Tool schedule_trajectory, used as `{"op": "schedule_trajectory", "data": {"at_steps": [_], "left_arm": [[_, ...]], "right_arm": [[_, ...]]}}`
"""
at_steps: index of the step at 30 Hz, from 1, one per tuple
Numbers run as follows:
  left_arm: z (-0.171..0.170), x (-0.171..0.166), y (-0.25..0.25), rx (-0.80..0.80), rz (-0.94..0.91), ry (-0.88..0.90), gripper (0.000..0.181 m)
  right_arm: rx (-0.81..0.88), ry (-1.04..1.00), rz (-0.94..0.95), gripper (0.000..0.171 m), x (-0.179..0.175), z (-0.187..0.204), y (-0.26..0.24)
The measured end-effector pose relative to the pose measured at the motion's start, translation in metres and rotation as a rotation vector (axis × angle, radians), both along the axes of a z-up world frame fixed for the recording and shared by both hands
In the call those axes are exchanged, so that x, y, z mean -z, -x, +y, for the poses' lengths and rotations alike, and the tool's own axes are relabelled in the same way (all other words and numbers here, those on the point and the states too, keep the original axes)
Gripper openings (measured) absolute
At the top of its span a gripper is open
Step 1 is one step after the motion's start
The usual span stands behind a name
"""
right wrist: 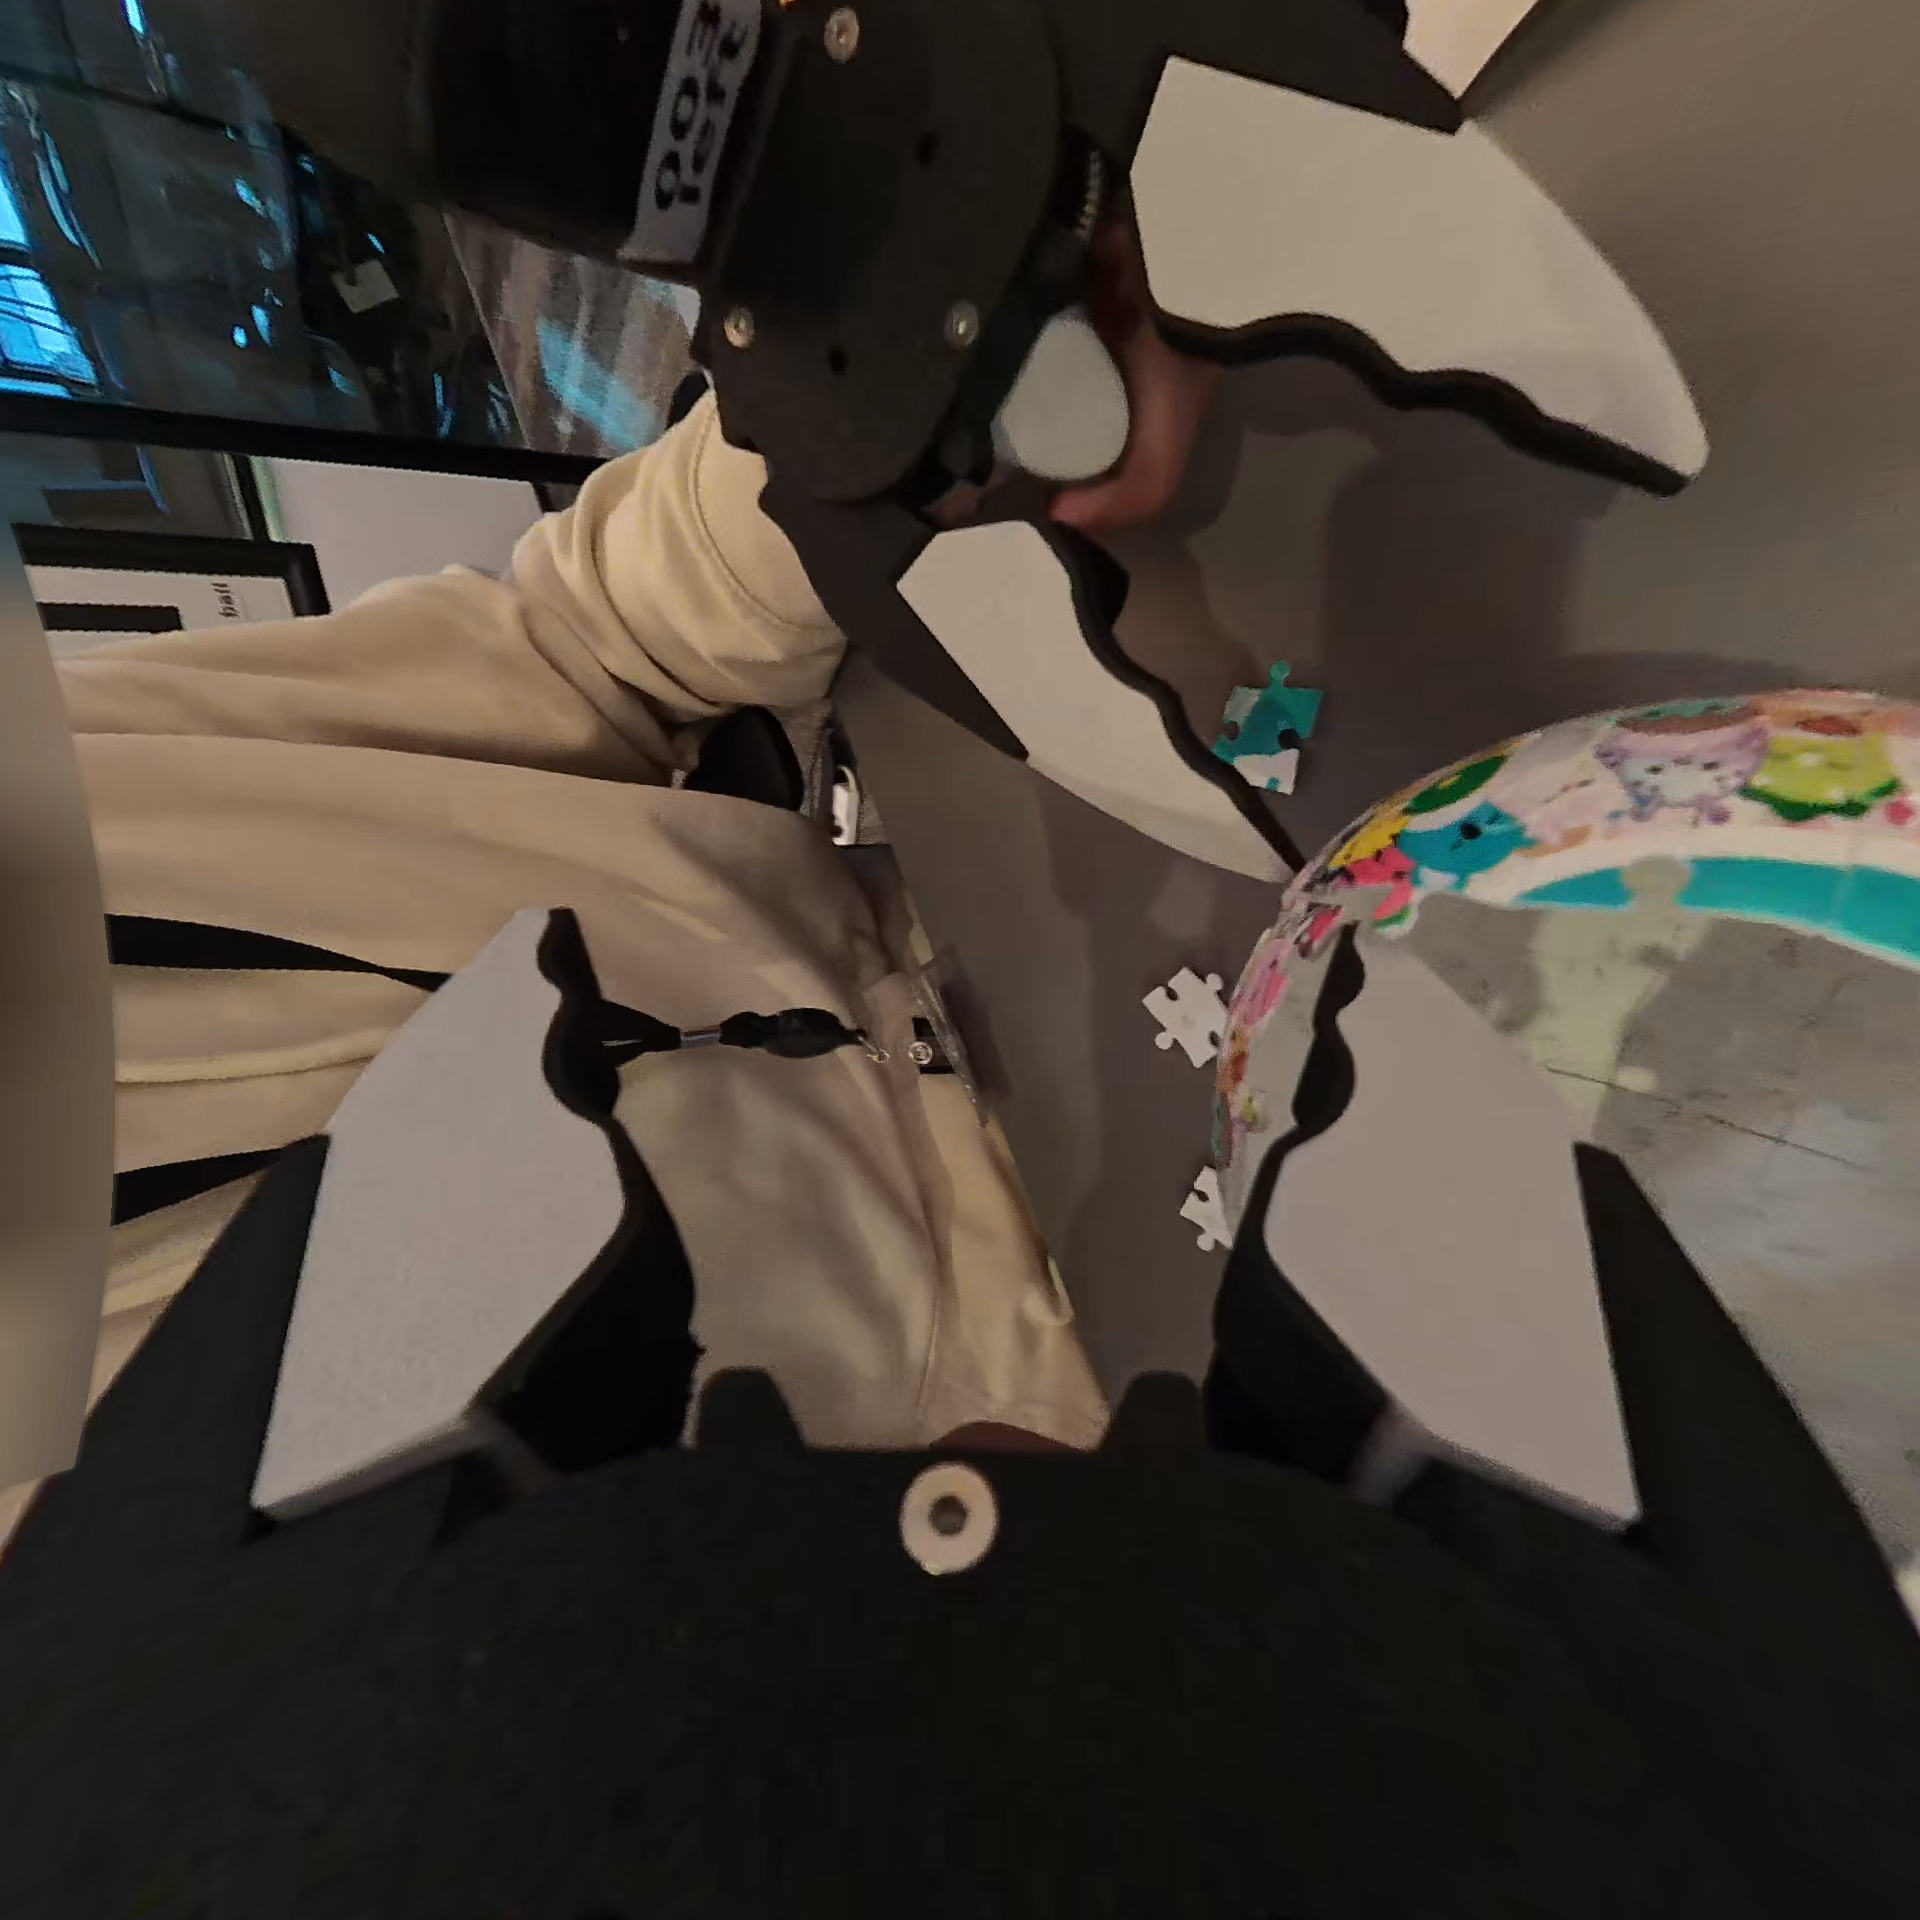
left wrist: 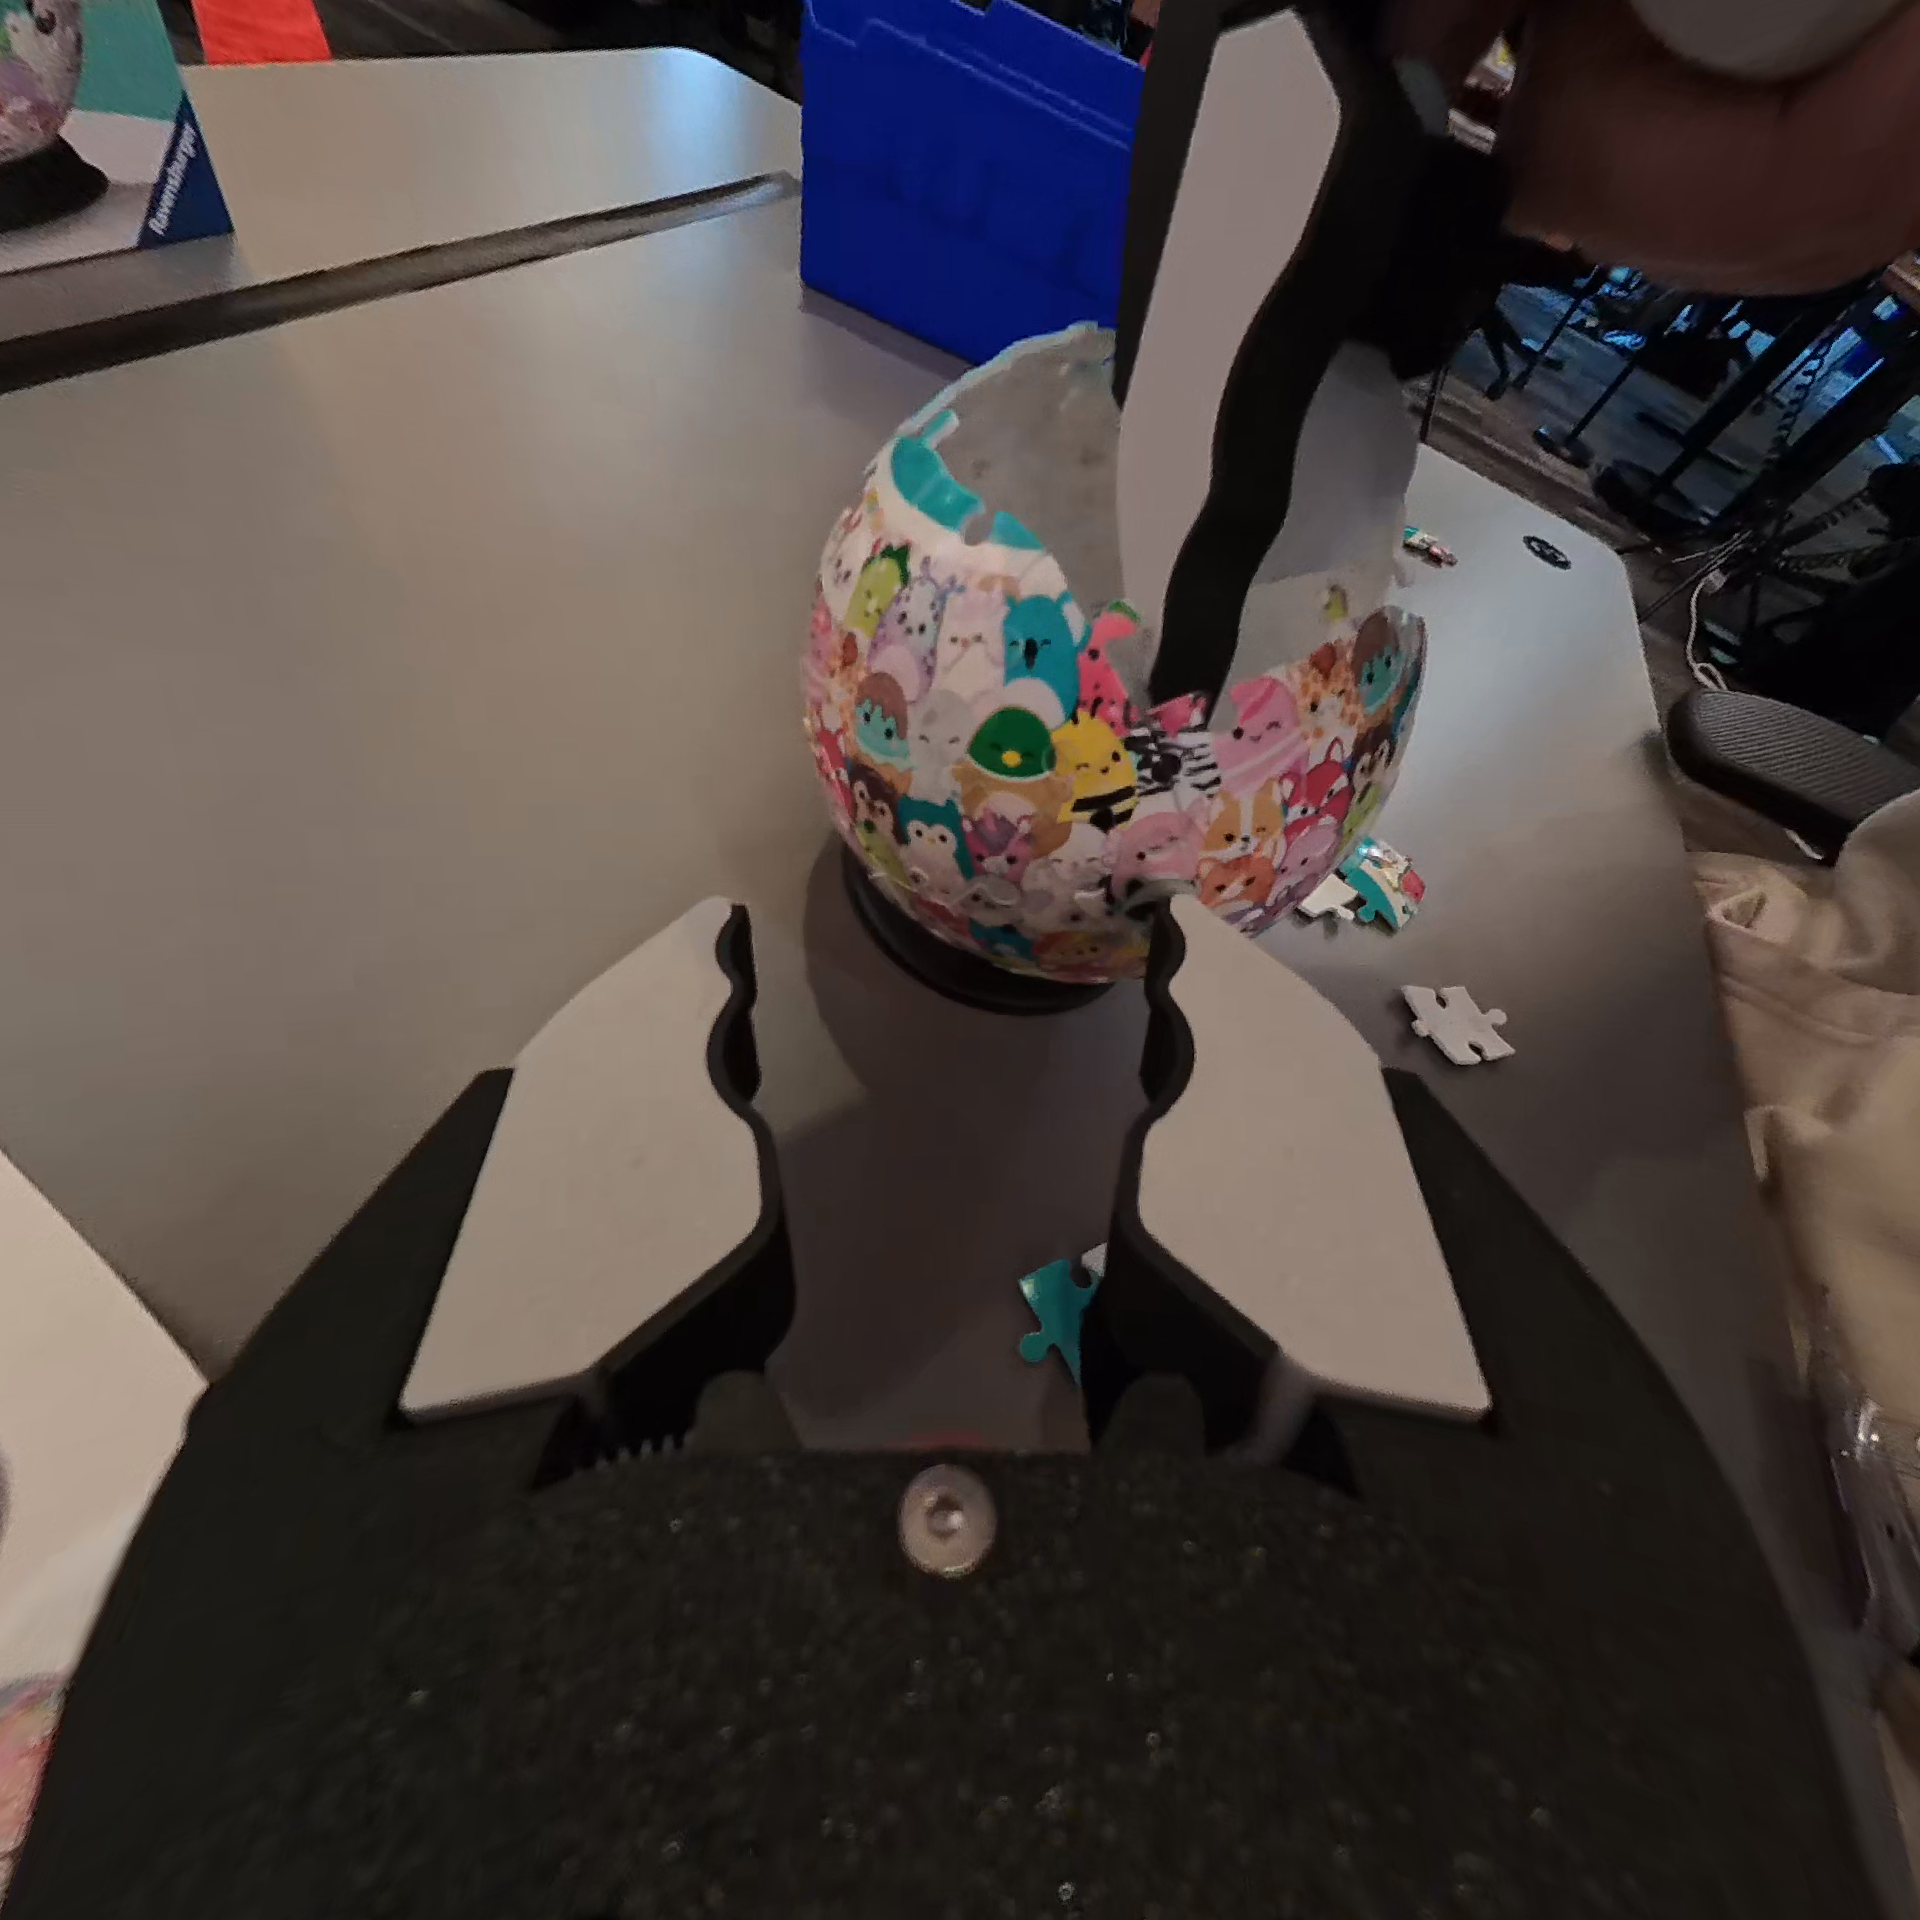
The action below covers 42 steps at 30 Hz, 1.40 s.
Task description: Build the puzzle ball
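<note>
The half-built puzzle ball (left wrist: 997,727), printed with colourful cartoon animals, stands on a black ring stand (left wrist: 935,956) on the grey table (left wrist: 416,623). Its top right side is open and shows the grey inside (right wrist: 1683,1060). My left gripper (left wrist: 951,935) is open and empty in front of the ball, its right fingertip touching the ball's lower front. My right gripper (right wrist: 951,940) is open and comes down from above, with one finger (left wrist: 1205,582) reaching into the opening at the rim. Loose pieces lie around: a teal one (left wrist: 1055,1314), a white one (left wrist: 1455,1023), a small pile (left wrist: 1371,883).
A blue bin (left wrist: 956,187) stands behind the ball. The puzzle box (left wrist: 104,135) is at the far left. A person's cream sleeve (right wrist: 520,831) and cream clothing (left wrist: 1829,1039) are at the table's right edge, with a chair (left wrist: 1787,758) beyond it.
</note>
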<state>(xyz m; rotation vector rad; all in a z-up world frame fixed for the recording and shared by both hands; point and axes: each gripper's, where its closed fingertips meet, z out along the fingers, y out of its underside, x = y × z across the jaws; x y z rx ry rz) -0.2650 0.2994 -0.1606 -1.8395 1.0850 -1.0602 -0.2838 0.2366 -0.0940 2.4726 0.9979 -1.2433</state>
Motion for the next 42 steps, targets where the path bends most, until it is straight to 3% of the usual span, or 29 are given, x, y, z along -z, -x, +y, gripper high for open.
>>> {"op": "schedule_trajectory", "data": {"at_steps": [12,20,30,42], "left_arm": [[-0.003,0.004,-0.004,0.011,0.033,-0.006,0.075],[-0.002,-0.001,-0.004,-0.001,0.01,-0.015,0.074],[-0.004,0.005,-0.01,0.014,0.05,-0.029,0.078],[-0.004,-0.007,-0.004,0.003,0.027,-0.072,0.069]], "right_arm": [[-0.026,0.084,-0.019,0.132,0.001,-0.003,0.005],[-0.05,0.103,-0.049,0.124,0.003,-0.005,-0.001],[-0.067,0.131,-0.061,0.13,0.007,-0.013,0.001],[-0.1,0.099,-0.086,0.128,0.011,-0.015,-0.004]]}}
